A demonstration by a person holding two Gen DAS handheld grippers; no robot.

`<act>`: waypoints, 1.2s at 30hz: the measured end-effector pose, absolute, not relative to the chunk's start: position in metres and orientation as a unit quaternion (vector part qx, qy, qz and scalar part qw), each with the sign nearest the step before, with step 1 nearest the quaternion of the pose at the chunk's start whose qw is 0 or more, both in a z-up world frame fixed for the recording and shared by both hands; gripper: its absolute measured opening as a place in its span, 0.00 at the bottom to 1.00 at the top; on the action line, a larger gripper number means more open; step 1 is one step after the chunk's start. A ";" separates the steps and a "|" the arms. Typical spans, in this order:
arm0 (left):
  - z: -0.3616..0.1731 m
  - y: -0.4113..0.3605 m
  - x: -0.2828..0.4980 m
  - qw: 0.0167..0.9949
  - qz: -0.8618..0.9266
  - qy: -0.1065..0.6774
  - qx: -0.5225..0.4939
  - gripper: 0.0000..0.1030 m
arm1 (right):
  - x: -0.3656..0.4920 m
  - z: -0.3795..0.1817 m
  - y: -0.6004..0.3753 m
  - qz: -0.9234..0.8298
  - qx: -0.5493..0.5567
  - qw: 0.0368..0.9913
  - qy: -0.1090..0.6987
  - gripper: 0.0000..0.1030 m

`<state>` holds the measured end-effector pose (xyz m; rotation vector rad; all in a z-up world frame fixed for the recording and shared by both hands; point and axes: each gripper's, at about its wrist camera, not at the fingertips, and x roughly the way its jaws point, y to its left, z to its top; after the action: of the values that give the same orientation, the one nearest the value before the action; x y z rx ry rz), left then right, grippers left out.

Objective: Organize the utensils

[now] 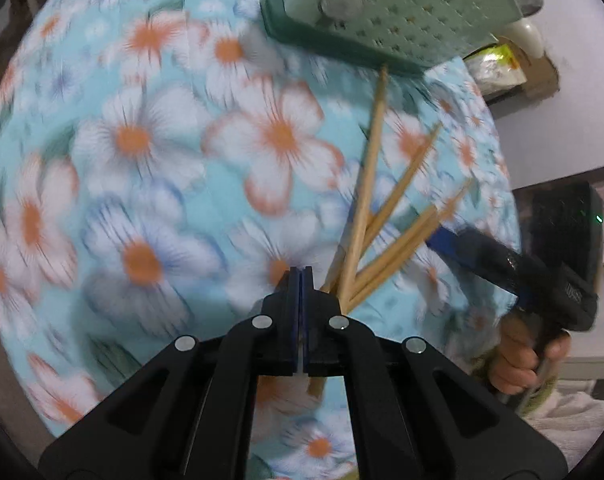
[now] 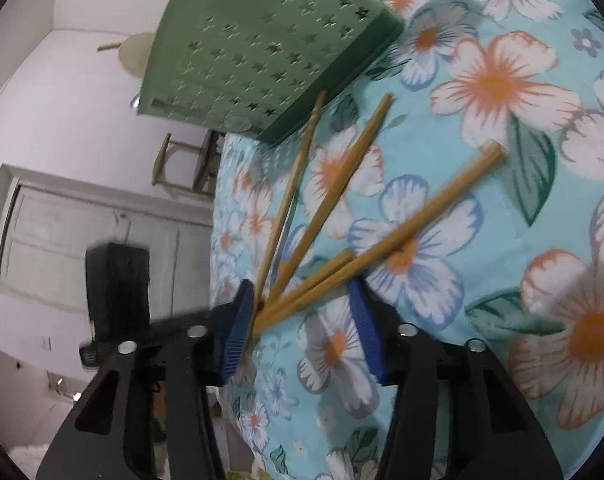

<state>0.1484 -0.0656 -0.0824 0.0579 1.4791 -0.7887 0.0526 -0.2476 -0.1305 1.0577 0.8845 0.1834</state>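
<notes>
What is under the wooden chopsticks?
The chopsticks lie fanned on a flowered tablecloth. Their near ends sit between the right gripper's blue pads. The table beneath the cloth is covered, so it cannot be seen.

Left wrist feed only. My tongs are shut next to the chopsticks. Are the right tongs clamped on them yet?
Observer: No. The right tongs are open, and the near ends of the chopsticks lie in the gap.
Operator: Touching either side?
Observer: Yes. They rest against the pad on the table-edge side, while the other pad stands clear of them.
</notes>
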 end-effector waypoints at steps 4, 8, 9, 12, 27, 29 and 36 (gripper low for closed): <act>-0.090 -0.061 0.123 0.647 -0.369 0.667 -0.020 0.00 | 0.050 -0.129 -0.256 0.065 0.485 0.770 0.409 0.35; -0.094 -0.069 0.101 0.627 -0.394 0.670 -0.052 0.02 | 0.040 -0.119 -0.271 0.031 0.462 0.789 0.404 0.33; -0.094 -0.072 0.098 0.633 -0.394 0.665 -0.051 0.03 | 0.042 -0.118 -0.272 0.024 0.458 0.791 0.404 0.32; -0.088 -0.070 0.096 0.657 -0.392 0.642 -0.059 0.10 | 0.037 -0.116 -0.283 -0.005 0.448 0.797 0.405 0.26; -0.072 -0.113 0.139 0.728 -0.376 0.573 -0.002 0.29 | 0.055 -0.119 -0.291 -0.044 0.404 0.817 0.410 0.11; -0.072 -0.118 0.143 0.734 -0.373 0.568 0.000 0.26 | 0.059 -0.114 -0.294 -0.046 0.383 0.824 0.416 0.11; -0.073 -0.119 0.153 0.747 -0.351 0.565 0.016 0.05 | 0.071 -0.107 -0.310 -0.031 0.319 0.831 0.455 0.10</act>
<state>0.1531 -0.1187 -0.0729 0.0339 1.2359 -0.7679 0.0712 -0.3102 -0.1066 0.6766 0.9648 -0.0665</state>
